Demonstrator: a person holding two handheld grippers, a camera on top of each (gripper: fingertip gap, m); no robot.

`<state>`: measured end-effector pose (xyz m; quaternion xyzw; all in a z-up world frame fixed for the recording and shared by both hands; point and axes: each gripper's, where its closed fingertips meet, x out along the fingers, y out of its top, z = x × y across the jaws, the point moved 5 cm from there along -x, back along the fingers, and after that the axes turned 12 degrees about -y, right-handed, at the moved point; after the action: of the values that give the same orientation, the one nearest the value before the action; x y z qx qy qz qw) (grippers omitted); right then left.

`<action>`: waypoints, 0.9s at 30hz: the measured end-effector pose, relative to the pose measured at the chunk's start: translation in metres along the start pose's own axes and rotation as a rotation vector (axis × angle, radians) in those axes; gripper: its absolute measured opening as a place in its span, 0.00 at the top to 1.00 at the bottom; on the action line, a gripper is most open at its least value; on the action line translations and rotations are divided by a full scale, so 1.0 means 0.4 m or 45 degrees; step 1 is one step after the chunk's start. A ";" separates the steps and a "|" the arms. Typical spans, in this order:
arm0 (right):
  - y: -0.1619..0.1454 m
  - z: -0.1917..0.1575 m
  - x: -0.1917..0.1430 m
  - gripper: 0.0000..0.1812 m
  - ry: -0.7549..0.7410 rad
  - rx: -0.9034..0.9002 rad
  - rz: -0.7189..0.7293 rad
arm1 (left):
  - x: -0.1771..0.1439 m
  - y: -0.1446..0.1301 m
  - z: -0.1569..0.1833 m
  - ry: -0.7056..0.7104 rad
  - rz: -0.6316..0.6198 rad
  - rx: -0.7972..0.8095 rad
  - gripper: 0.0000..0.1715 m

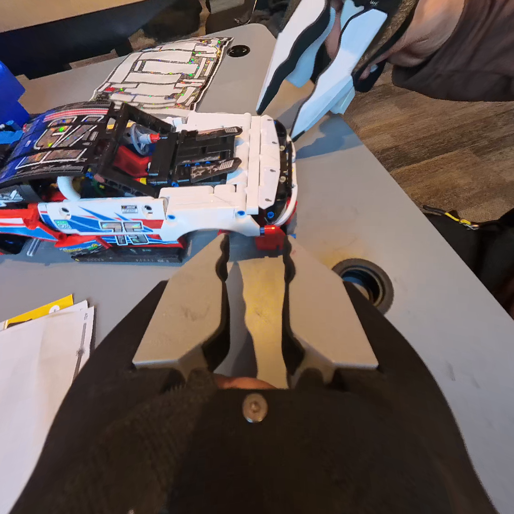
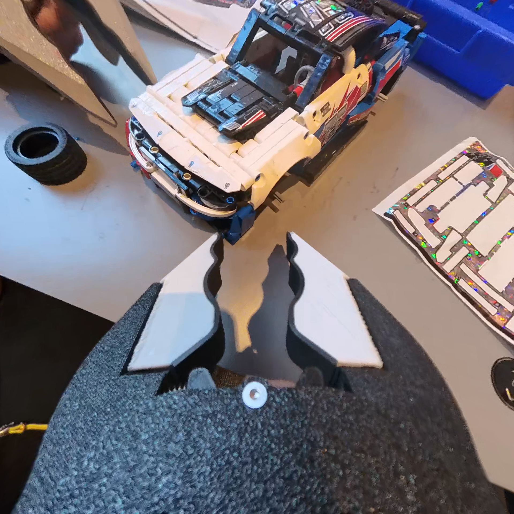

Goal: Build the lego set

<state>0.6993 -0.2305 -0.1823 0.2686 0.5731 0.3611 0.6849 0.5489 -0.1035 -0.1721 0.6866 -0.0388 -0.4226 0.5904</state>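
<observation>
1. A toy car built of bricks, white at the nose and blue and red towards the tail, is seen standing on a grey table, without wheels in its arches.
2. A black panel is set into the white bonnet of the car, and a black frame stands around the cabin behind it.
3. The left gripper is held just beside the car's front side, near the empty wheel arch; its fingers are spread and nothing is held between them.
4. The right gripper is placed at the car's front corner, its fingers apart and empty, one fingertip close to the blue corner piece; whether it touches cannot be told.
5. A stack of black tyres is seen on the table near the car's nose.
6. A sticker sheet with shiny edging lies flat on the table beside the car.
7. A blue bin stands behind the car's tail.
8. White papers lie near the car's side, in the left wrist view.
</observation>
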 end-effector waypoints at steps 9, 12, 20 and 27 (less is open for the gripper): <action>0.014 -0.006 0.032 0.75 0.256 -0.081 -0.054 | 0.028 0.001 -0.004 -0.048 -0.056 -0.009 0.82; 0.019 -0.028 0.048 0.77 0.353 -0.111 -0.092 | 0.025 0.003 -0.006 -0.044 -0.035 -0.019 0.81; 0.021 -0.030 0.061 0.76 0.306 -0.170 -0.099 | 0.026 -0.001 0.004 -0.129 -0.045 -0.065 1.00; 0.017 -0.027 0.059 0.74 0.315 -0.207 -0.172 | 0.025 -0.011 0.000 -0.127 -0.068 -0.097 1.00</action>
<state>0.6894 -0.2080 -0.1929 0.1265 0.6387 0.3900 0.6512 0.5533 -0.1076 -0.1810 0.6425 -0.0336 -0.4732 0.6018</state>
